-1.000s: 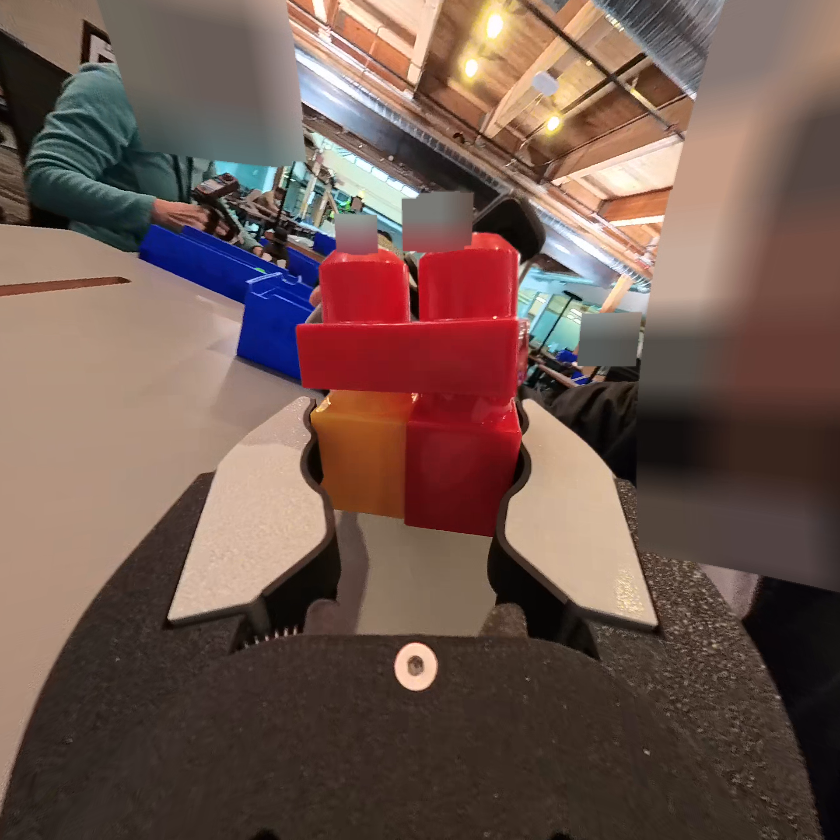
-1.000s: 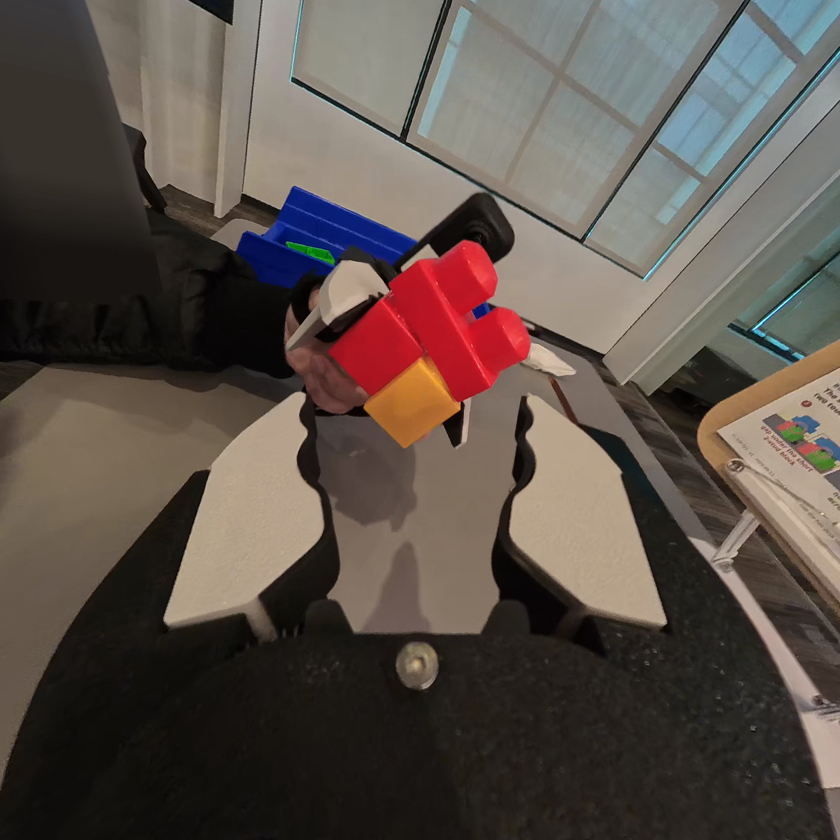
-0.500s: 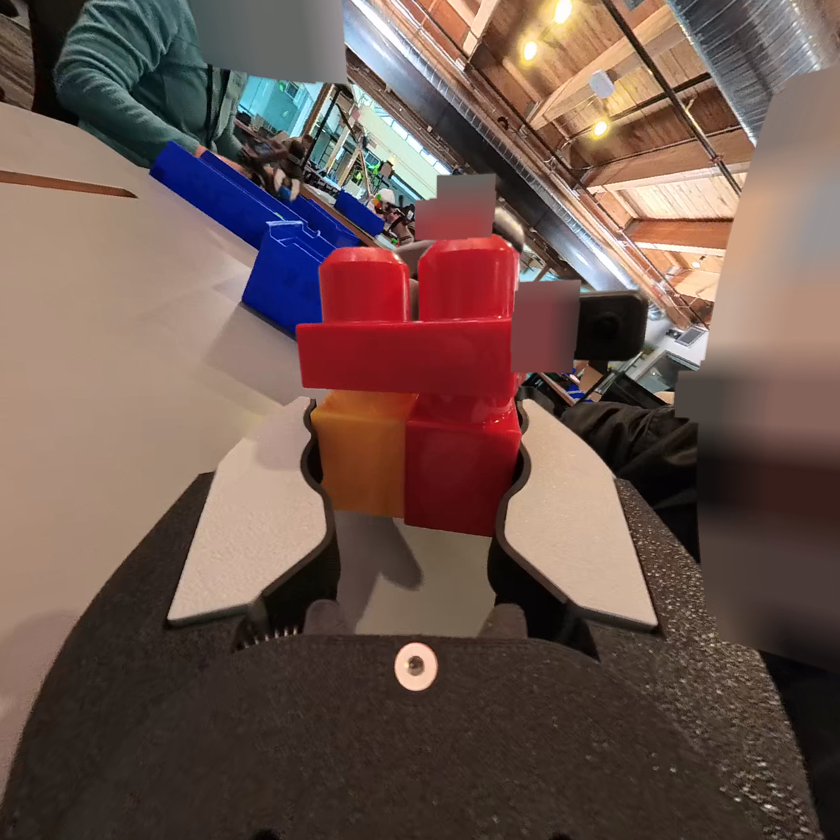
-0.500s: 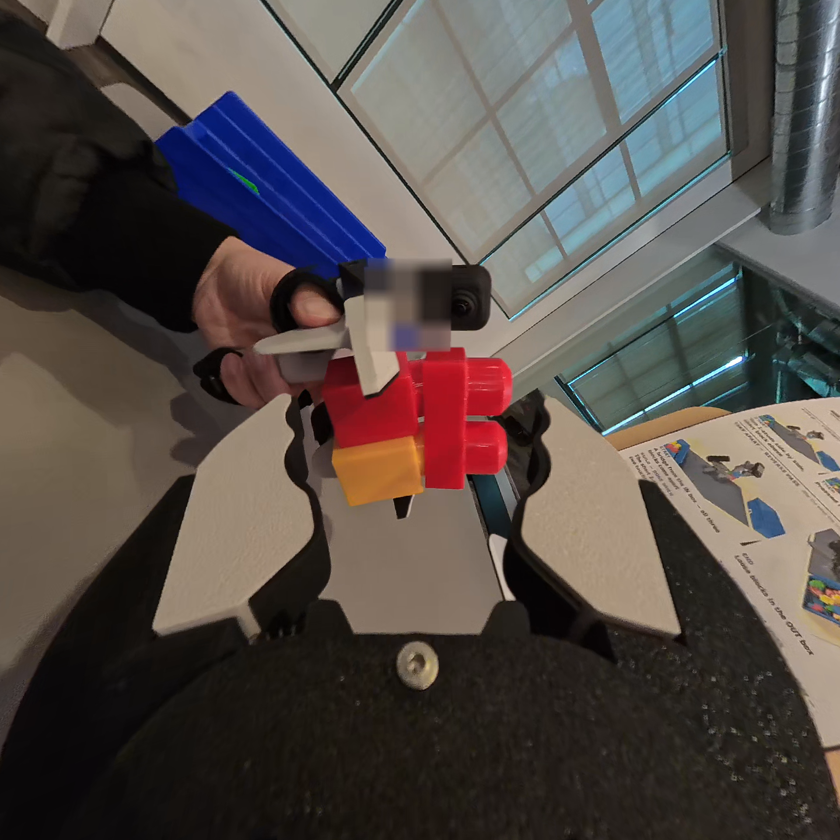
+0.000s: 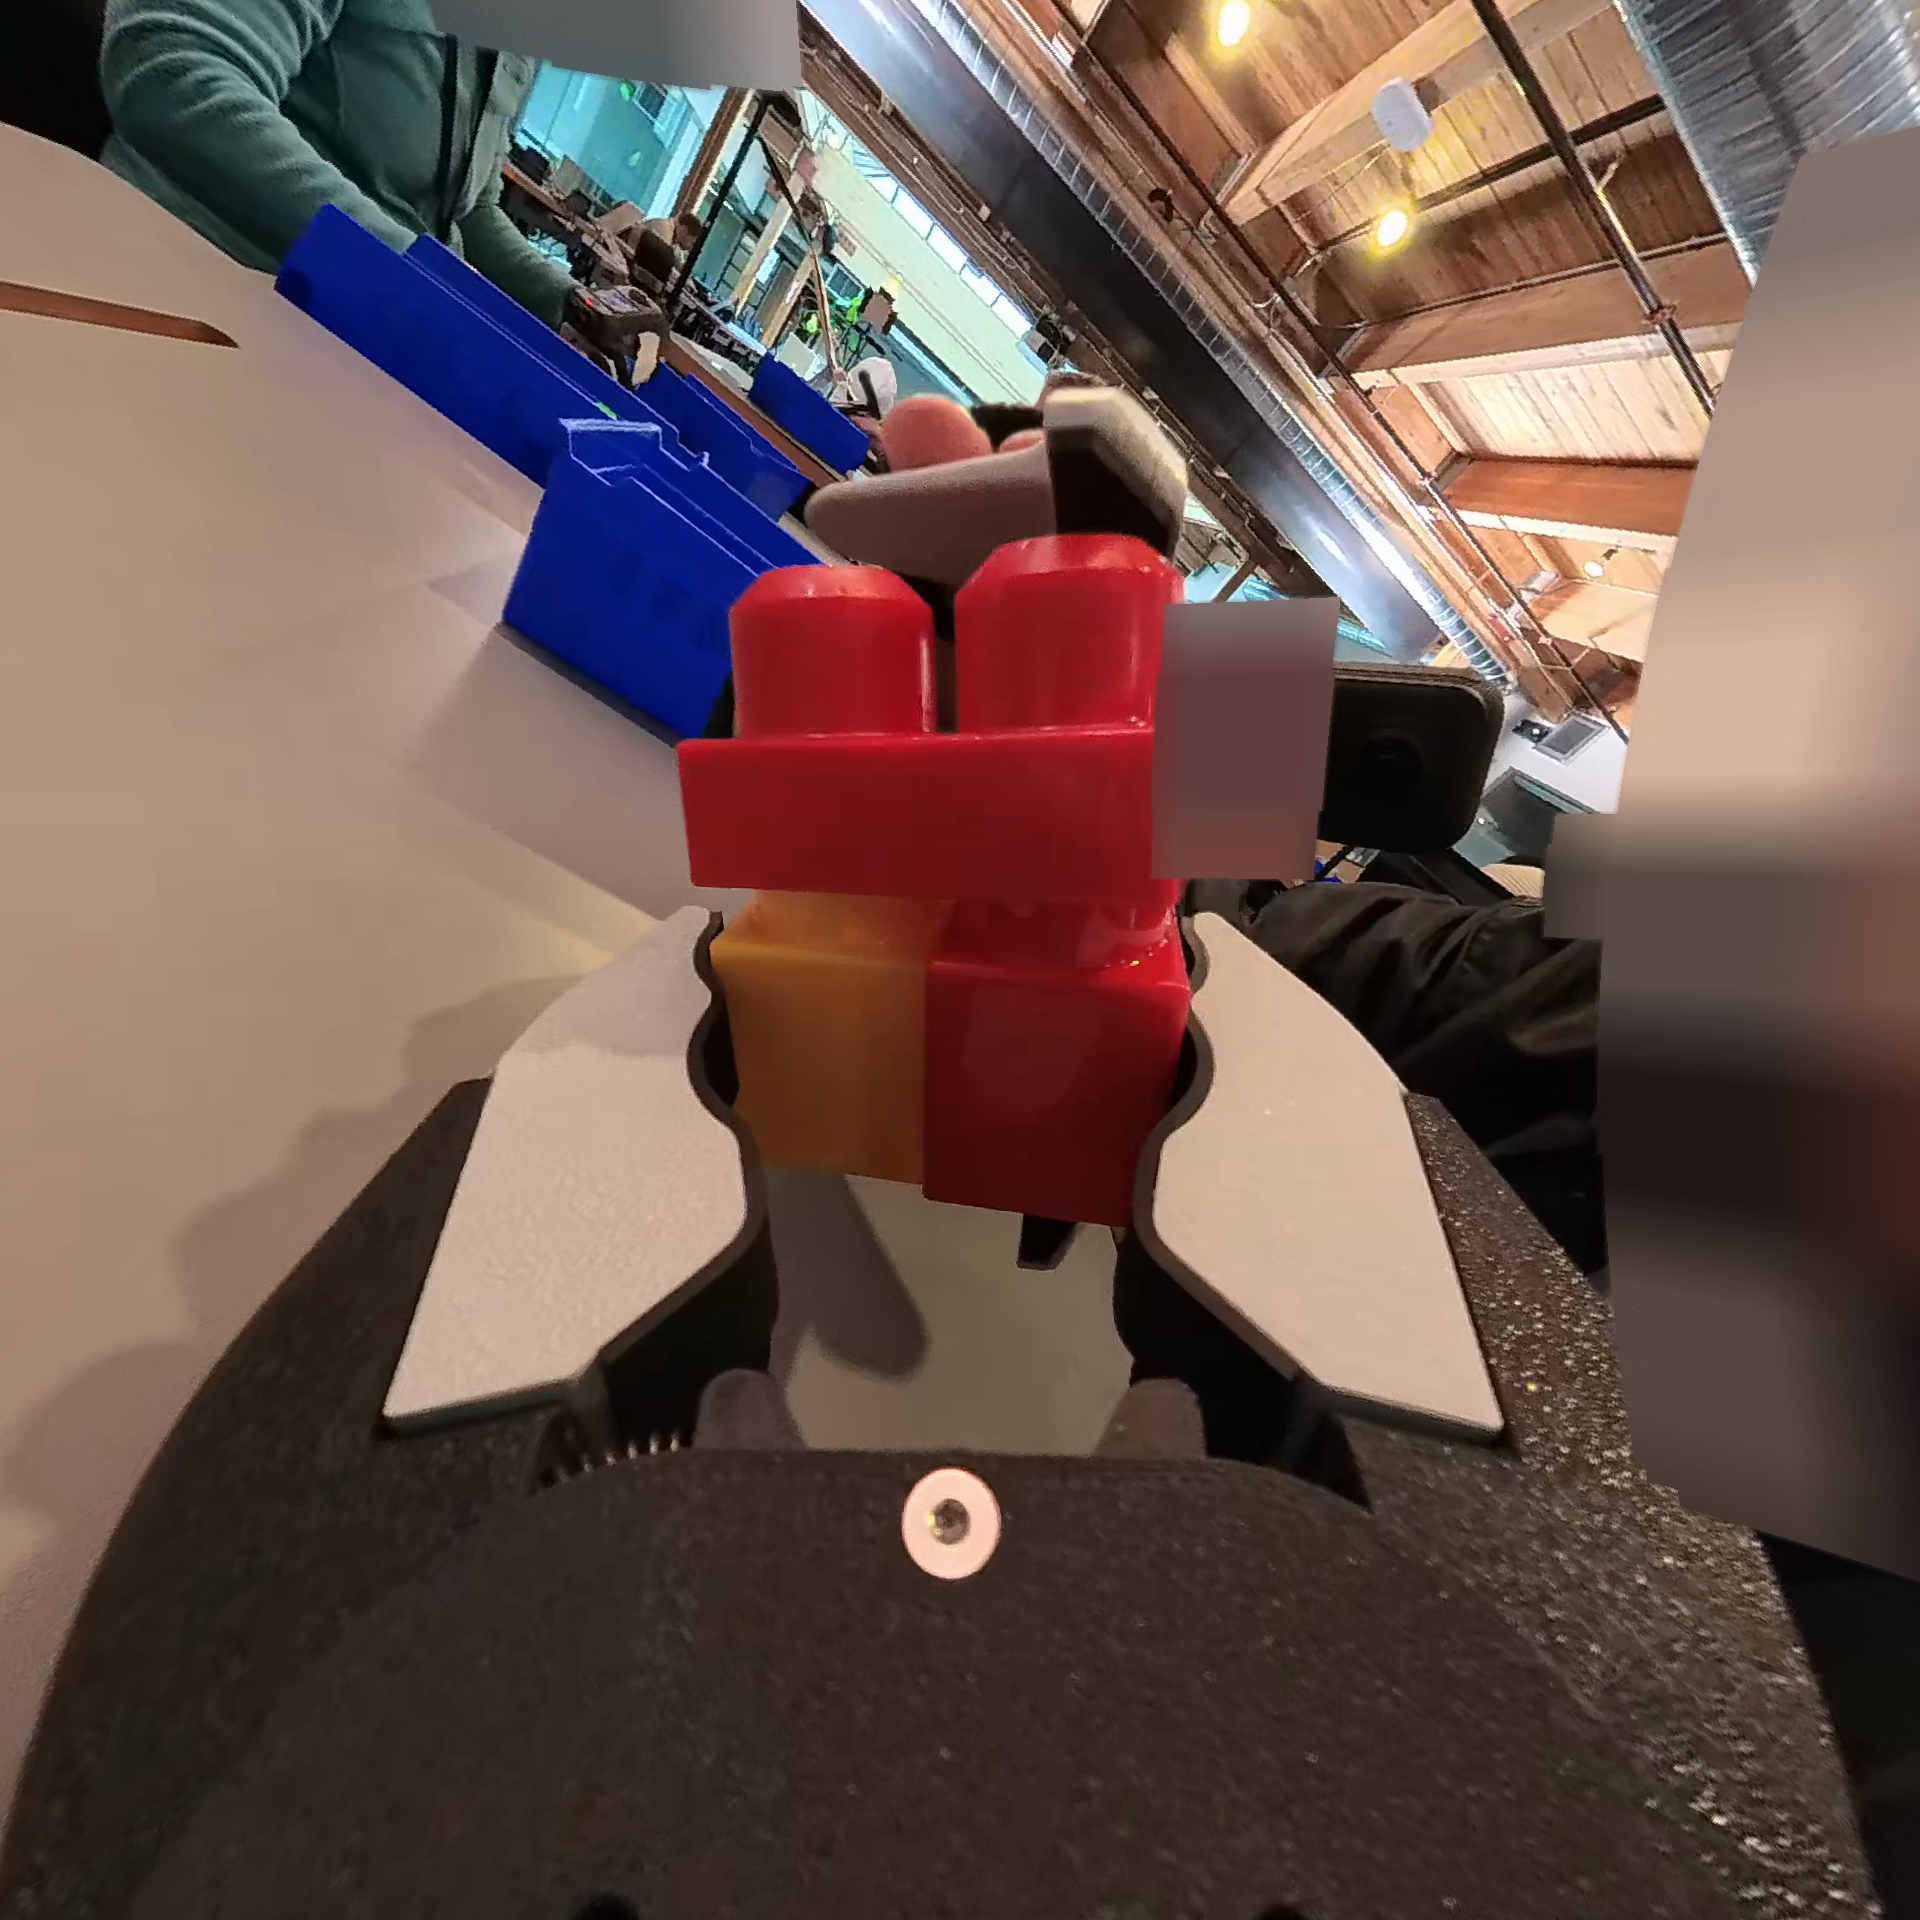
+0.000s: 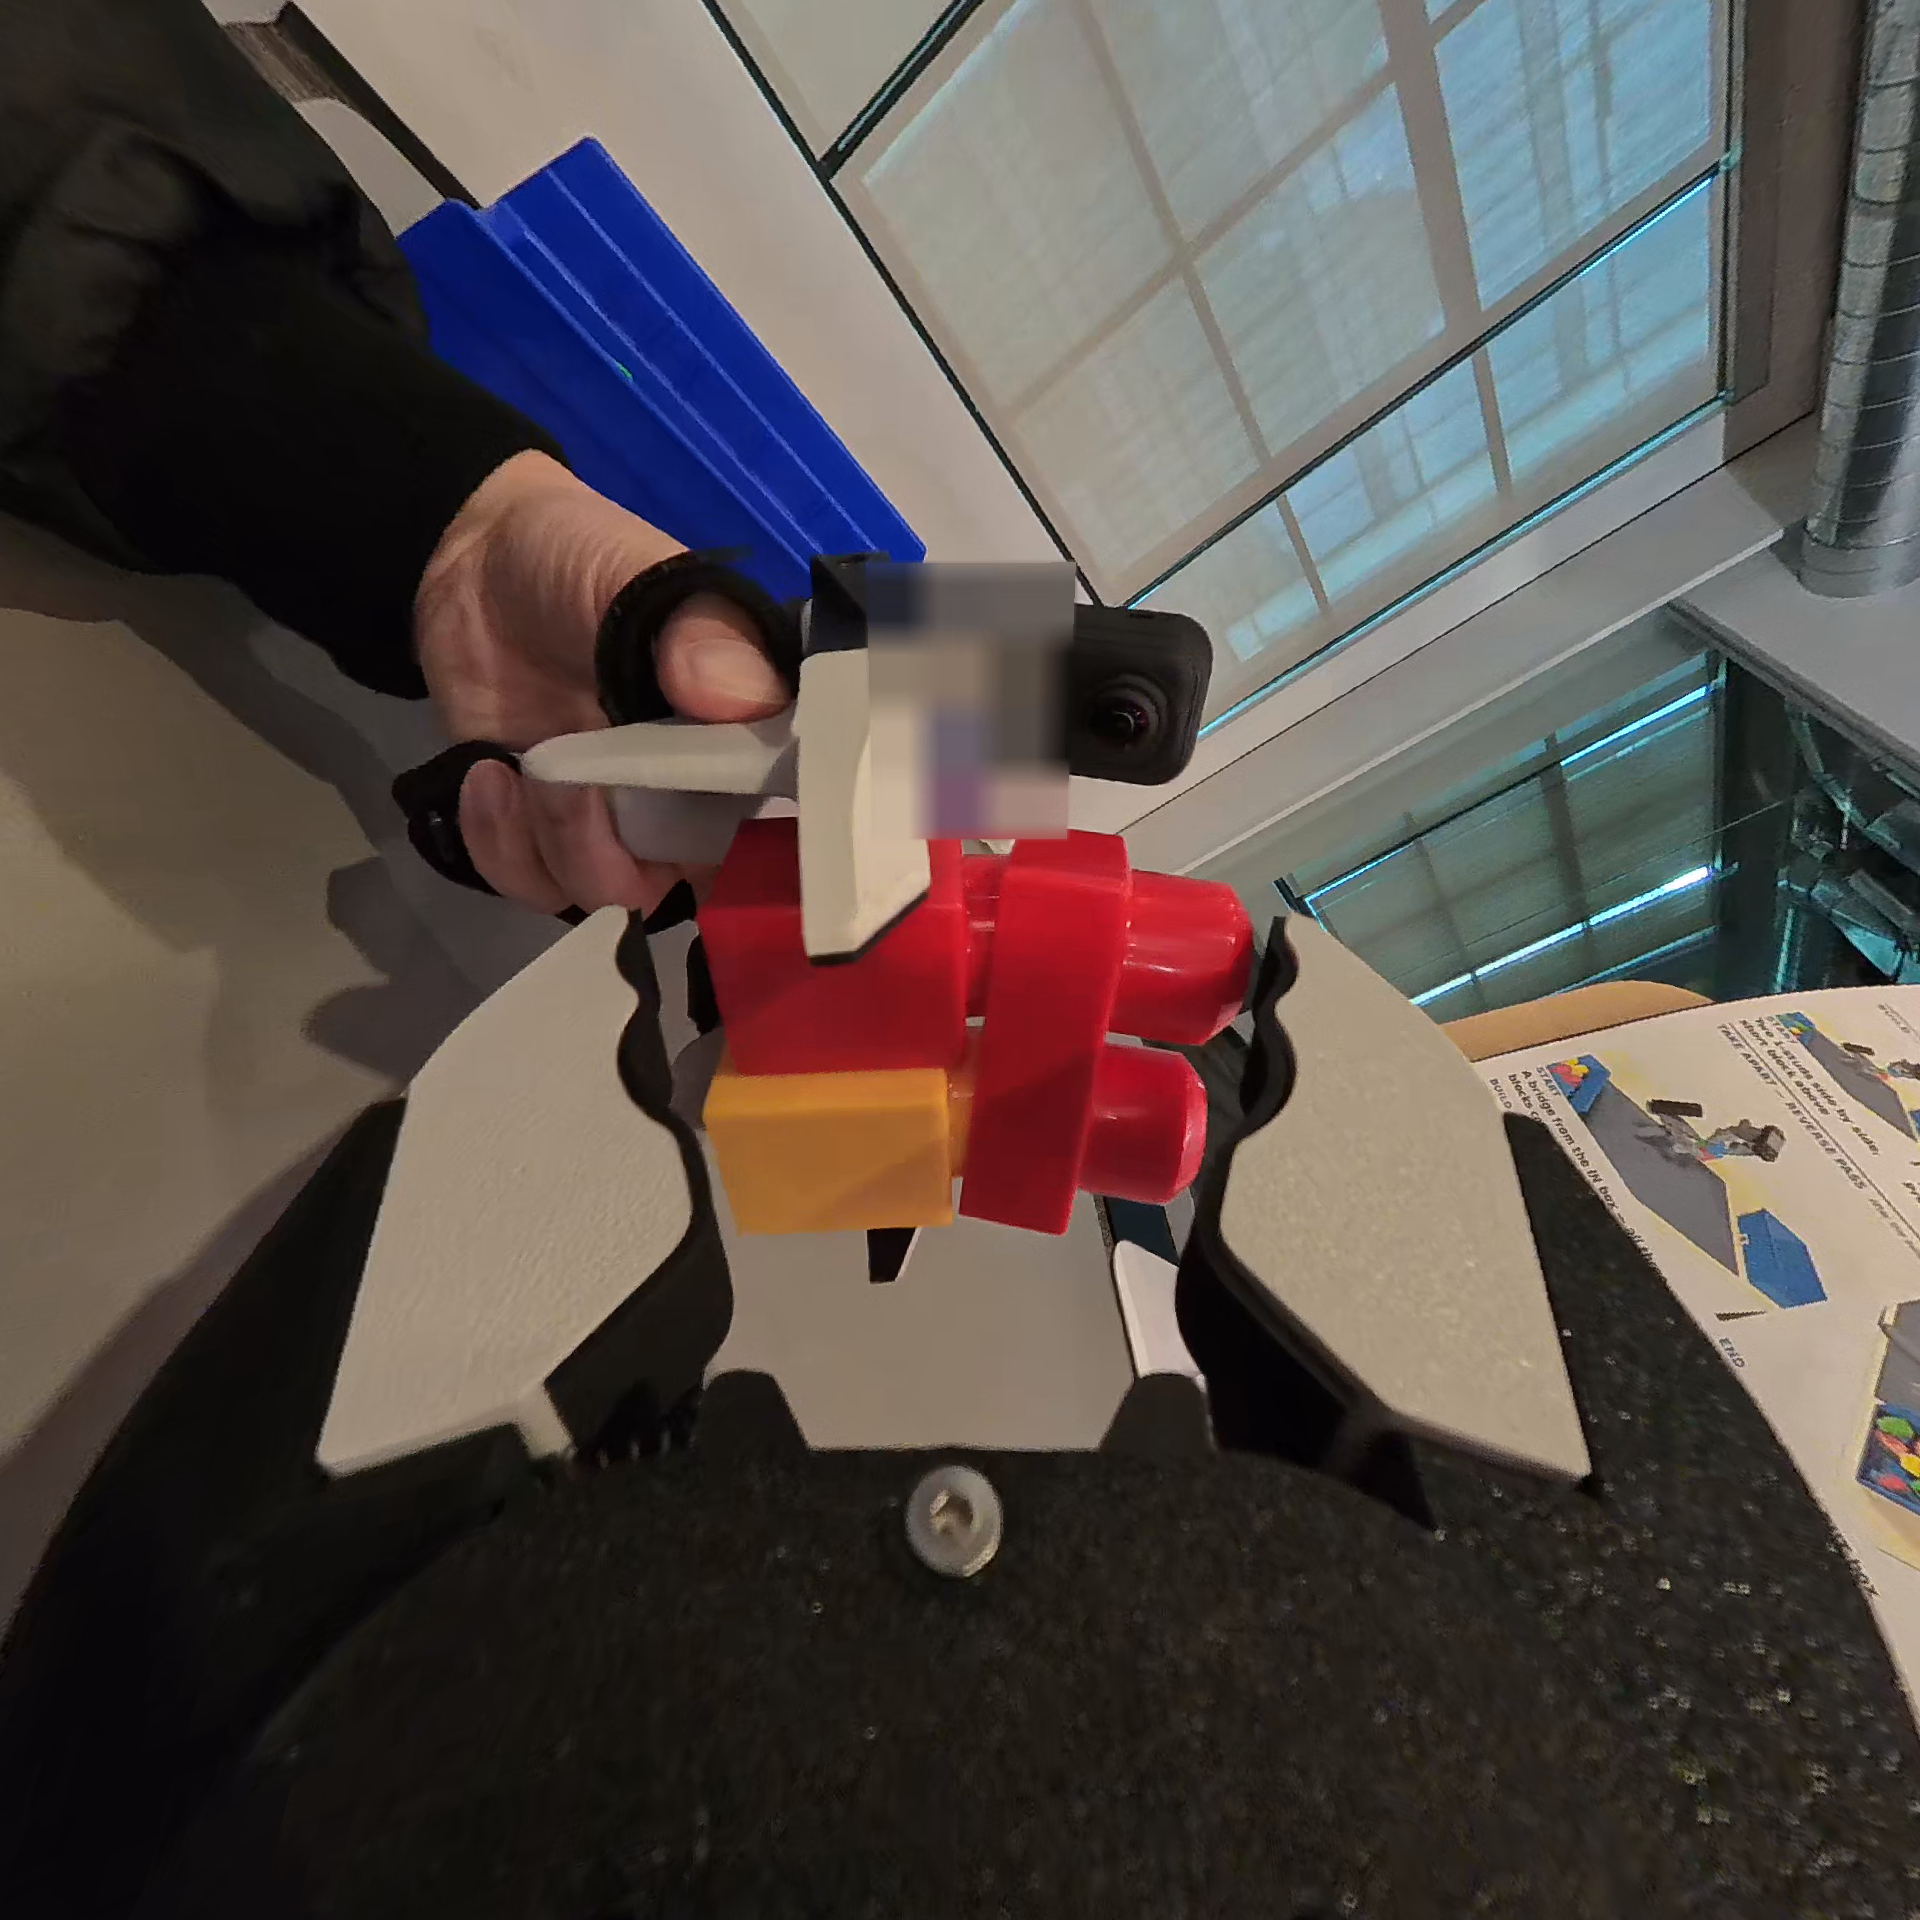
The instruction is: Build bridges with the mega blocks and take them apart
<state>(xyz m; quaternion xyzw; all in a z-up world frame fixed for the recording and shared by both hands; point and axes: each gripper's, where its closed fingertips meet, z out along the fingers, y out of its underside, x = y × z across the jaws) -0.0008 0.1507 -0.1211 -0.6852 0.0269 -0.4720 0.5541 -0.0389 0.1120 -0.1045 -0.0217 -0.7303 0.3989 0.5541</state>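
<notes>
Left wrist view: our left tongs (image 5: 951, 1049) clench the bridge's two bottom blocks, yellow block (image 5: 831, 1049) and red block (image 5: 1049, 1081), under the long red block (image 5: 920, 810), above the worktop (image 5: 260, 727).

Right wrist view: our right tongs (image 6: 956, 1039) gape wide around the bridge, touching nothing.

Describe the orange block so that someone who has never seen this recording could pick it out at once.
Find the left gripper, held up off the grey table and shut on a small three-block bridge. Two cube blocks sit side by side between its fingers, under a red two-stud block. The orange block is the only piece that is not red, beside the red cube.
</notes>
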